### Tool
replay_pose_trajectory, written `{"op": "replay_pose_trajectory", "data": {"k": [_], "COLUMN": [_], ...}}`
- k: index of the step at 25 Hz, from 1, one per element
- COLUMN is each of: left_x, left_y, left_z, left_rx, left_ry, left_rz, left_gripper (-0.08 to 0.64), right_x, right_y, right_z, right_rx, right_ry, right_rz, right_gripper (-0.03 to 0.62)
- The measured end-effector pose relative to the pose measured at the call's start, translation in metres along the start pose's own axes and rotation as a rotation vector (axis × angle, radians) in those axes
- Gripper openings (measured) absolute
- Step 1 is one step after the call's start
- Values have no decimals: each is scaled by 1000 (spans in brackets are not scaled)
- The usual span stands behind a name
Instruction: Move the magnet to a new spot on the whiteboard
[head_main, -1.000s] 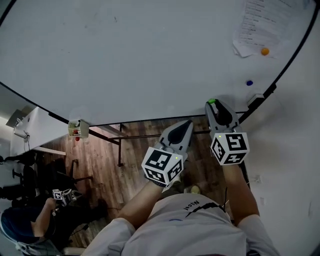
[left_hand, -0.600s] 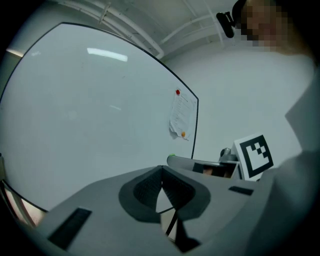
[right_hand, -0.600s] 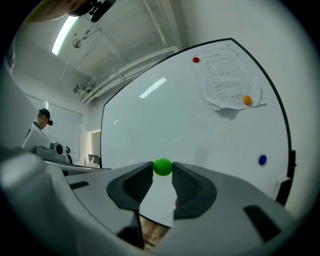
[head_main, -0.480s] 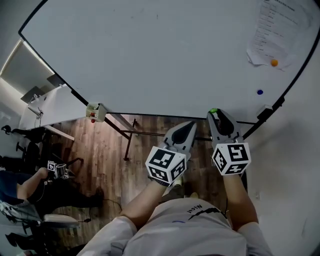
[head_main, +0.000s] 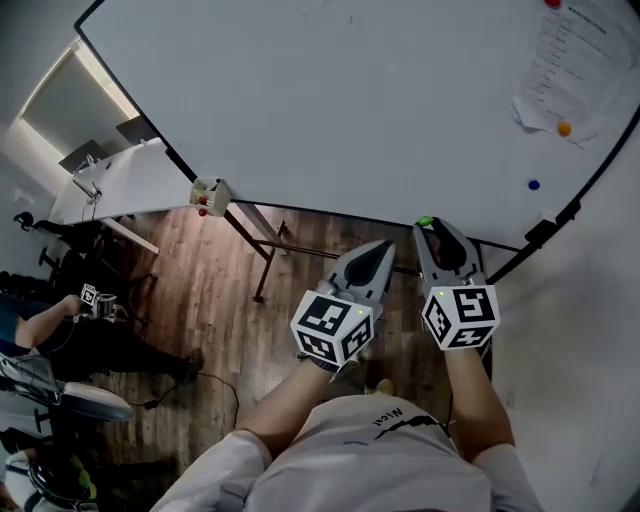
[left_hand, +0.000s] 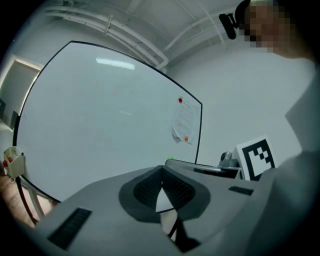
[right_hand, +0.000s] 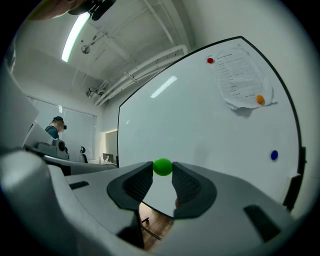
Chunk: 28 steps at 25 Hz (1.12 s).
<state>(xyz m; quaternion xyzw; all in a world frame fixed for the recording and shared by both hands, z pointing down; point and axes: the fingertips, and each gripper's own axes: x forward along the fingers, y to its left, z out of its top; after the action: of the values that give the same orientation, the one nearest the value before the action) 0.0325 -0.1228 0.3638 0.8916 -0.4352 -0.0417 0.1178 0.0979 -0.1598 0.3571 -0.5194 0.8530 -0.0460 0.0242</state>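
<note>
A small green magnet (right_hand: 162, 167) sits pinched between the tips of my right gripper (head_main: 426, 224), which is shut on it just off the lower edge of the whiteboard (head_main: 370, 90). In the head view the green magnet (head_main: 425, 221) shows at that gripper's tip. My left gripper (head_main: 378, 250) hangs beside it, lower and to the left, jaws shut with nothing between them. The board also carries a blue magnet (head_main: 533, 185), an orange magnet (head_main: 564, 129) on a sheet of paper (head_main: 565, 70), and a red magnet (right_hand: 210, 61) at the sheet's top.
A marker holder (head_main: 211, 194) hangs at the board's lower left corner. An eraser (head_main: 546, 221) rests at the board's frame on the right. Wooden floor (head_main: 220, 300) and the board's stand legs lie below. A seated person (head_main: 60, 330) is at the far left.
The head view has swung so the board sits higher and further right. Both grippers have kept their places, the right still holding the green magnet.
</note>
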Motion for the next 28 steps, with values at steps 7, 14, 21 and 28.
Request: {"op": "replay_pose_trajectory", "data": {"k": [7,14,21,28], "left_x": [-5,8,25,40], "left_y": [23,61,112,155], "left_z": [8,21,40,46], "left_rx": [8,24,47,42], "left_ry": [-21,-35,-44,-41], "left_rz": [38,39,38,28], "left_gripper": [11,11,11,11], "right_x": [23,65,121,164], "right_y": [14,20,29,31], "right_z": [2,6,18,24], "right_rx": [-3,-24,-44,-69], "right_ry": [-6,-5,-14,-19], "right_rz": [25,24,10,-23], "right_gripper": [127,127,129,127]}}
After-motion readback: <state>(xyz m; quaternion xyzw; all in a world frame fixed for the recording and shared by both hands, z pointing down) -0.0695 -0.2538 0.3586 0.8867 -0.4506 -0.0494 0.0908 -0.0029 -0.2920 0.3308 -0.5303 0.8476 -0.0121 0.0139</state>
